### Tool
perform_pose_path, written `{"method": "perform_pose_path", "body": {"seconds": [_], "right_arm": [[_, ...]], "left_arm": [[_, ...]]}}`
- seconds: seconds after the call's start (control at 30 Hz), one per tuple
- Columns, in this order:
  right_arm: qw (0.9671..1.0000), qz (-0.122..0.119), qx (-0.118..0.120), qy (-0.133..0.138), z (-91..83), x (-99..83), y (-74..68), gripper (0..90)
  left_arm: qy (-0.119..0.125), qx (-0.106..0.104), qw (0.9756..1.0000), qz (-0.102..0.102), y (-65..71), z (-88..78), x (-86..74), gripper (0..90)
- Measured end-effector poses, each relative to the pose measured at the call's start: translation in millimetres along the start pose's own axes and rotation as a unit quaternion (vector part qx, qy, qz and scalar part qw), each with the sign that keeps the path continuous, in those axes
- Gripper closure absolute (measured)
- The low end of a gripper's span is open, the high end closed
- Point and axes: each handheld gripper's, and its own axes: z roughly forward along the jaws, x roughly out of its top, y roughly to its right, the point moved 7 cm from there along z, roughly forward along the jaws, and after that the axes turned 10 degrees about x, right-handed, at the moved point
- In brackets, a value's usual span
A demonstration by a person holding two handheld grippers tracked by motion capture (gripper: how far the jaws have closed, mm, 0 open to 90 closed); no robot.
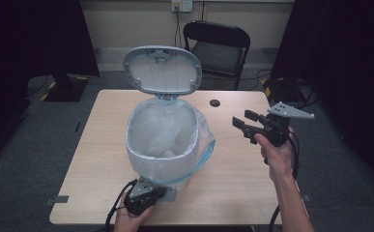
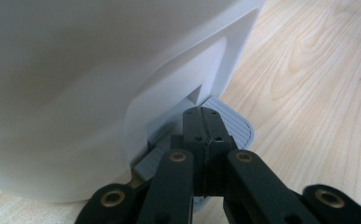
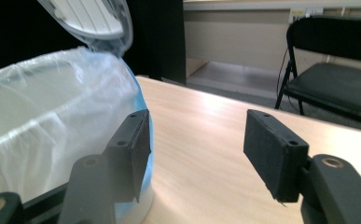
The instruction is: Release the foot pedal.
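Observation:
A white pedal bin (image 1: 163, 140) stands on the table, its grey lid (image 1: 162, 70) raised upright. A clear bag with a blue edge (image 1: 201, 154) lines it and folds over the rim. My left gripper (image 1: 160, 192) is low at the bin's front. In the left gripper view the left gripper (image 2: 203, 114) is shut, its joined tips lying on the ribbed grey pedal (image 2: 236, 126) with nothing between them. My right gripper (image 1: 242, 123) hovers above the table to the right of the bin. In the right gripper view the right gripper (image 3: 197, 135) is open and empty beside the bag (image 3: 52, 93).
The wooden table (image 1: 233, 183) has a dark cable hole (image 1: 215, 103) near its far edge. A black folding chair (image 1: 218, 48) stands behind the table. Bare tabletop lies to the right of the bin under my right gripper.

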Motion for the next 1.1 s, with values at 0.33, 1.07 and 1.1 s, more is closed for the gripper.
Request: {"method": "perform_pose_path", "body": {"seconds": [0.33, 1.07, 1.1], "right_arm": [[0.9979, 0.019, -0.02, -0.058, -5.2, -59.2, 9.3, 34.8], [0.9765, 0.043, -0.075, -0.198, 9.7, -196.9, 26.3, 23.6], [0.9741, 0.045, -0.079, -0.207, 10.8, -202.9, 28.1, 23.0]], "left_arm": [[0.0, 0.001, 1.0, -0.001, 0.0, 0.0, 0.0, 90.0], [-0.006, -0.007, 0.9998, -0.017, 0.4, -1.4, -0.1, 90.0], [-0.004, -0.01, 0.9997, -0.02, 0.6, -1.4, -0.1, 90.0]]}}
